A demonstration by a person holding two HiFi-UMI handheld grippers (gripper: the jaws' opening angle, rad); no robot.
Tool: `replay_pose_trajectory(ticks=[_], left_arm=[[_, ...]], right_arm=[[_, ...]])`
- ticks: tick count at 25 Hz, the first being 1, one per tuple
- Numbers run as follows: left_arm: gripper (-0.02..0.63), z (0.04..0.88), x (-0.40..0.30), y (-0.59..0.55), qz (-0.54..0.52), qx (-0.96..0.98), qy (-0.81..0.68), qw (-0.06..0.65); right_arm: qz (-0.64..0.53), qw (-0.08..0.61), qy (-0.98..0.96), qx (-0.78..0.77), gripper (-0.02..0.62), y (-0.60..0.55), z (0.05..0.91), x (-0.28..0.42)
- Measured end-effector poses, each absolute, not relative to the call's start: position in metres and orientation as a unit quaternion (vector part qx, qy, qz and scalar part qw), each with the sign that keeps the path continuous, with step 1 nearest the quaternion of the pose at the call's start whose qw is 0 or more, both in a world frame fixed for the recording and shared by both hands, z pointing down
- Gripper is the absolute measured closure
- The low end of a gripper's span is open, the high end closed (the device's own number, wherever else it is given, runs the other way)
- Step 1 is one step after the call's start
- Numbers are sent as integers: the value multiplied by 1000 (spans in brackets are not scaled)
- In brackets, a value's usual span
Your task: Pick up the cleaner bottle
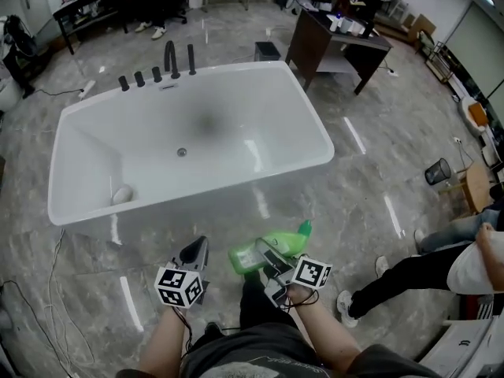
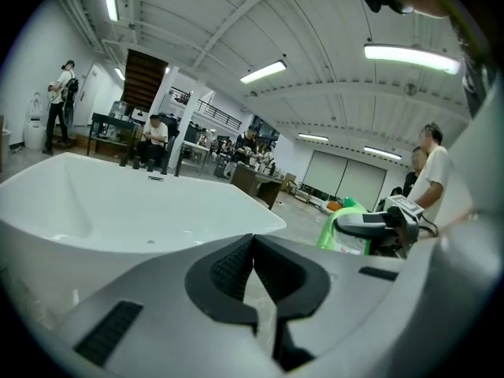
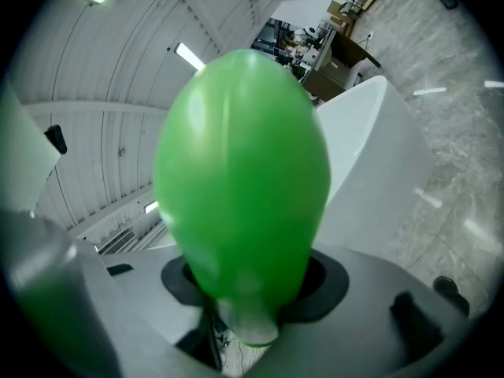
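Forearms at the bottom edge of the head view carry both tools, each with its marker cube. The right gripper (image 1: 266,261) is clamped on the cleaner bottle (image 1: 285,245), which hangs clear of the marble floor (image 1: 378,179), just in front of the person and on the near side of the white bathtub (image 1: 197,203). It is a bright green plastic bottle with a rounded, swollen body, a pale label on one side and a green cap (image 1: 304,227) at the end pointing away from the person, up and to the right. It lies tilted, closer to flat than upright. In the right gripper view its glossy green bulk fills the centre, blurred, with the dark pads pressed against its narrower lower part. The left gripper (image 1: 197,248) is just to the left of the bottle and apart from it, its jaws closed tip to tip with nothing between them. Black tap fittings (image 1: 169,60) stand on the tub's far rim.
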State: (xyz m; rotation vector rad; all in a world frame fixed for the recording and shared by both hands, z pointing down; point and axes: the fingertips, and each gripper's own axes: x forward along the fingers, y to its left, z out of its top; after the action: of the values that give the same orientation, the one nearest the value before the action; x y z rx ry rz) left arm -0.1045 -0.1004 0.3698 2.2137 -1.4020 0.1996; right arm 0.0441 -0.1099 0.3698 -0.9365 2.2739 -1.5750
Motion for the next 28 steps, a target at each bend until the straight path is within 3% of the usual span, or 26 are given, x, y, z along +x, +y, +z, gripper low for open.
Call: replay_pose_trajectory(ticks=[12,28], left_arm=[[593,338,-153,0,42,829,-505,237],[593,309,-151,119,37,864,-452,219]], right_arm=[[-518,132,779,-327,399,-13,337,-9],[-548,189,718,-384,400,124,323,3]])
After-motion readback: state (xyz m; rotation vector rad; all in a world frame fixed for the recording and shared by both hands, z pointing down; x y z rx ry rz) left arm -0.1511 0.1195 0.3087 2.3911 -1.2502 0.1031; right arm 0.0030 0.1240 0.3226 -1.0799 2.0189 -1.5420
